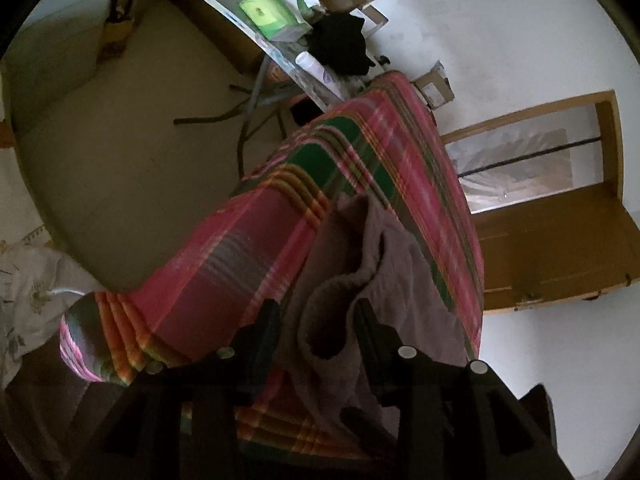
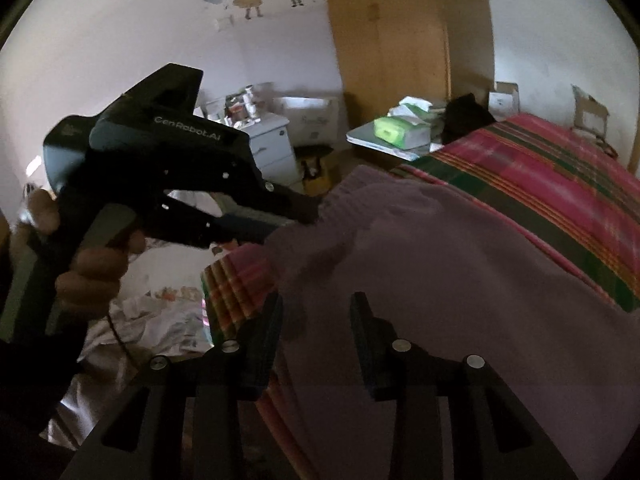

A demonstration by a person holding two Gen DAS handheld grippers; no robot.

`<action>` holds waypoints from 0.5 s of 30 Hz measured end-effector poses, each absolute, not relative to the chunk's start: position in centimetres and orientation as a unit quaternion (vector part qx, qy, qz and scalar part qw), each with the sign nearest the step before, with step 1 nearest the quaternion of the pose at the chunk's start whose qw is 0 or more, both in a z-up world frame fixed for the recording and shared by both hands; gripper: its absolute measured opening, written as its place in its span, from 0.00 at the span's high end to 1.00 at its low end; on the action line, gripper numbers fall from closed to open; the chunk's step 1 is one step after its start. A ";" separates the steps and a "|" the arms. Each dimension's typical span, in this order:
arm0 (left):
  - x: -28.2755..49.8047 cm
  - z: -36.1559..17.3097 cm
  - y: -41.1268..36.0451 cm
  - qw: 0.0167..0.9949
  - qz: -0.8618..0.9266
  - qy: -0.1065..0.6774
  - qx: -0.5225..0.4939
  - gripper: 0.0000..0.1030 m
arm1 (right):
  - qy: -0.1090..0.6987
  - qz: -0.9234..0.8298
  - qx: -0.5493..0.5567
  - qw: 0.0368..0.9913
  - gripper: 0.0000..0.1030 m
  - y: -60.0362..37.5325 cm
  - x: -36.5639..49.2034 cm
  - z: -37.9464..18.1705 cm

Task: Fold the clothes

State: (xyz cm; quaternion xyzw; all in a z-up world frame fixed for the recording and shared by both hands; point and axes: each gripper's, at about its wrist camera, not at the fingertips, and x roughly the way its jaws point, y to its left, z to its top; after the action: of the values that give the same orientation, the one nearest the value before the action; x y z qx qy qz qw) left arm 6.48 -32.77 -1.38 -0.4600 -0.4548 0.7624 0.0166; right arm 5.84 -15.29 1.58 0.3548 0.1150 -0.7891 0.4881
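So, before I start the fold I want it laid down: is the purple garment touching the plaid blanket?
Touching. The right wrist view shows the purple garment lying spread on the plaid blanket, its edge flush against the cloth with no gap.

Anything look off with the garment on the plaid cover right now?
Yes. The mauve garment lies bunched on the plaid cover, its ribbed edge rolled up into a lump, and it hangs over the cover's side instead of lying flat.

A bed (image 2: 560, 168) covered in pink-and-green plaid carries a mauve garment (image 2: 440, 260), crumpled at the near edge of the plaid cover.
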 end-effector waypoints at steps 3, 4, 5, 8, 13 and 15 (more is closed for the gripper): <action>7.0 -1.7 -32.9 0.016 0.757 -0.467 -0.457 0.62 | 0.136 -0.787 0.347 0.492 0.65 -16.3 6.5 1.2; 7.2 -1.9 -33.0 0.014 0.754 -0.473 -0.455 0.61 | 0.146 -0.786 0.347 0.491 0.65 -16.6 6.7 1.0; 7.4 -2.1 -33.2 0.011 0.751 -0.480 -0.454 0.61 | 0.155 -0.783 0.350 0.490 0.65 -17.0 6.8 0.7; 7.9 -2.7 -33.4 0.013 0.745 -0.494 -0.448 0.59 | 0.166 -0.781 0.355 0.487 0.65 -17.5 6.8 0.3; 8.0 -3.0 -33.5 0.021 0.739 -0.504 -0.447 0.59 | 0.187 -0.783 0.351 0.478 0.51 -19.1 6.8 -0.3; 7.9 -3.2 -33.7 0.025 0.734 -0.510 -0.447 0.59 | 0.202 -0.784 0.341 0.478 0.46 -19.6 7.5 -0.3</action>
State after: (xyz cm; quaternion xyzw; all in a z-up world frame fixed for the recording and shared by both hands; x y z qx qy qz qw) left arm 7.89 -33.67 -3.17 -0.4475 -0.5101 0.7342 0.0247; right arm 7.48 -19.62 -0.35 0.3411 0.2017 -0.7841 0.4776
